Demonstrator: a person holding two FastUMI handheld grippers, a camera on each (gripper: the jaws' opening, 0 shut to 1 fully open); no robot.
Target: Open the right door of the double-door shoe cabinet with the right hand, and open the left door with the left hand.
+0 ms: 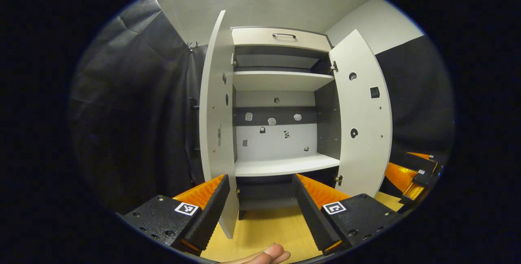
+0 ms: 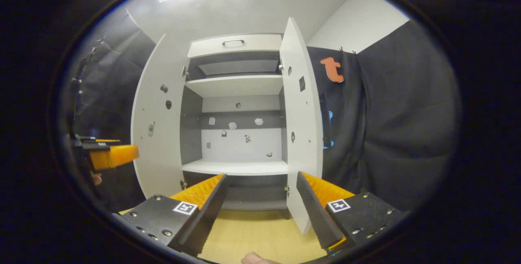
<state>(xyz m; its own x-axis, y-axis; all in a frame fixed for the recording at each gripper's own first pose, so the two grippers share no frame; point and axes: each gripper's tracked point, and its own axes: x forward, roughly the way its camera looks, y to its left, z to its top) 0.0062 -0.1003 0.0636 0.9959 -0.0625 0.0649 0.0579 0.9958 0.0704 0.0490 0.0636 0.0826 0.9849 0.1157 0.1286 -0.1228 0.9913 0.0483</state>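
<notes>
The shoe cabinet (image 1: 281,80) stands in front of me with both doors swung out. In the left gripper view the left door (image 1: 213,113) is seen almost edge-on, and its lower corner sits between the fingers of my left gripper (image 1: 260,211), close against the left finger (image 1: 207,209). The jaws are wide apart. The right door (image 1: 364,113) faces me. In the right gripper view the right door (image 2: 301,125) is edge-on, its bottom just inside the right finger (image 2: 315,211) of my open right gripper (image 2: 260,211). The left door (image 2: 156,133) stands open there too.
Inside are white shelves (image 1: 285,164) and a top drawer with a dark handle (image 1: 283,35). The floor (image 1: 264,227) is light wood. Black cloth hangs on both sides. The right gripper (image 1: 411,174) shows beyond the right door, the left gripper (image 2: 110,156) beside the left door.
</notes>
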